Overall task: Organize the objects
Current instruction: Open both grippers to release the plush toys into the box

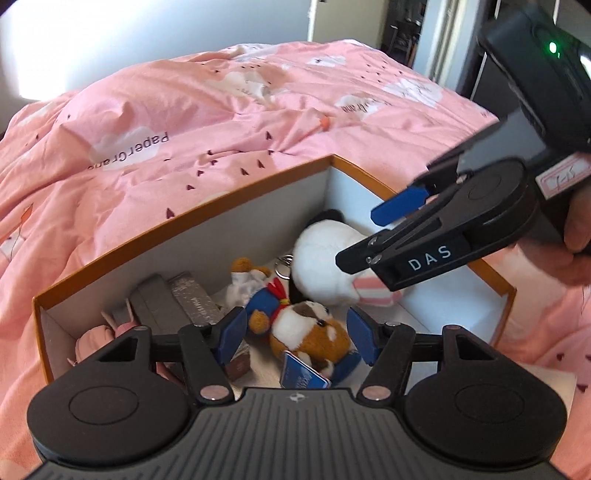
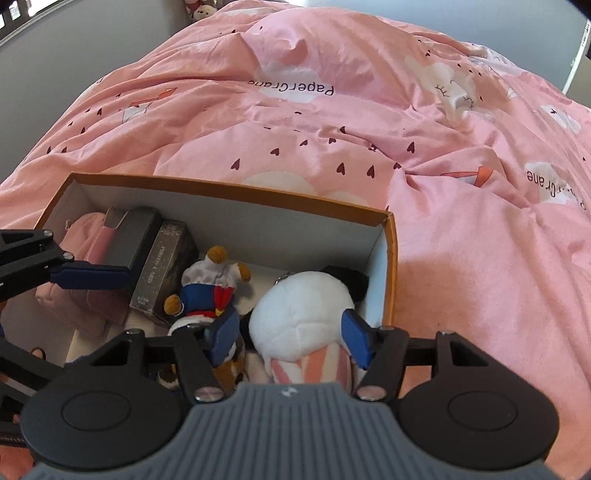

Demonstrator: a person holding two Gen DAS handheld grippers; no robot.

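An orange cardboard box (image 1: 236, 195) with white inside walls sits on the pink bed; it also shows in the right wrist view (image 2: 390, 266). Inside lie a white plush with a pink striped part (image 1: 325, 266), a brown and white plush dog (image 1: 314, 332), a small bear in blue clothes (image 1: 264, 295), dark boxes (image 1: 192, 299) and a pink plush (image 1: 96, 339). My left gripper (image 1: 297, 334) is open above the plush dog. My right gripper (image 2: 291, 332) is open around the white plush (image 2: 303, 314), its pads apart from it.
A pink duvet (image 1: 221, 122) printed with clouds and small hearts covers the bed around the box. A doorway (image 1: 402, 29) lies beyond the bed's far right corner. Plush toys (image 2: 201, 9) sit at the far edge of the bed.
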